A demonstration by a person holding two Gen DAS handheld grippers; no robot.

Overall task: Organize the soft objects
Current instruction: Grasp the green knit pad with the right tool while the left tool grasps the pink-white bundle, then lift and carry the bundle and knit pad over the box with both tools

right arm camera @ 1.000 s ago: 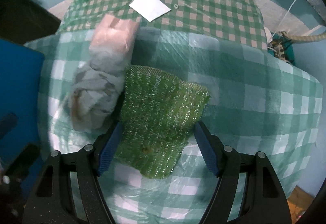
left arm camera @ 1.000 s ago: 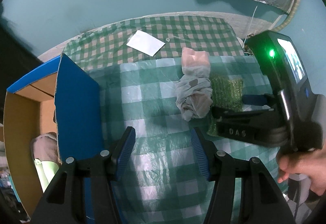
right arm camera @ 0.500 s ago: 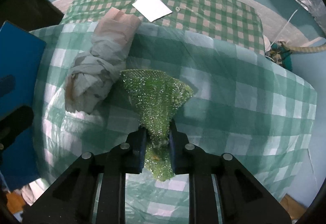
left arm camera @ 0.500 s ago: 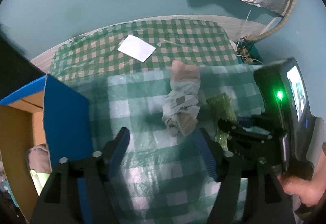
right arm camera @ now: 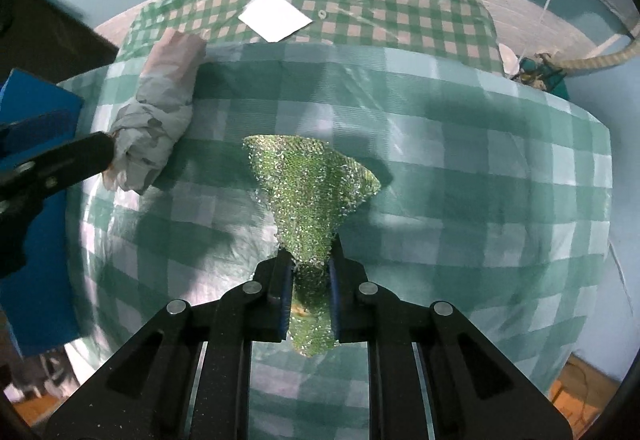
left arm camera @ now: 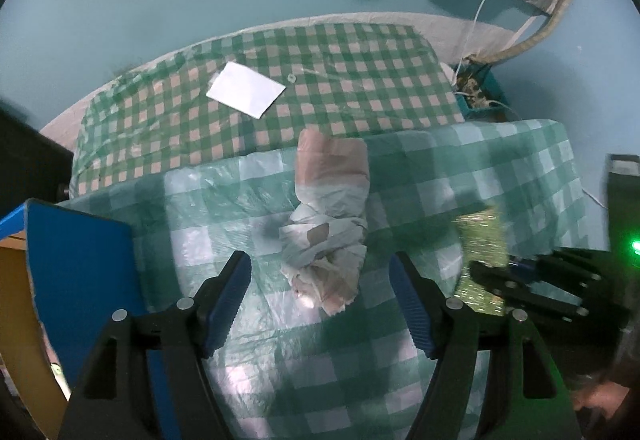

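My right gripper [right arm camera: 307, 296] pinches the sparkly green mesh cloth [right arm camera: 310, 184], lifted off the checked table cover [right arm camera: 460, 168]. My left gripper [left arm camera: 320, 304] is opening around the crumpled white-pink bundle [left arm camera: 330, 224], not squeezing. Both still need putting away.

The left gripper [left arm camera: 320, 300] is showing matte black, speckled arms studded with round silver screws and tipped with ribbed blue pads [left arm camera: 230, 302]. Beside it, the right gripper [right arm camera: 310, 282] is wearing the same black frame, cut with long slots, its housing [left arm camera: 622, 200] glowing with a small green light.
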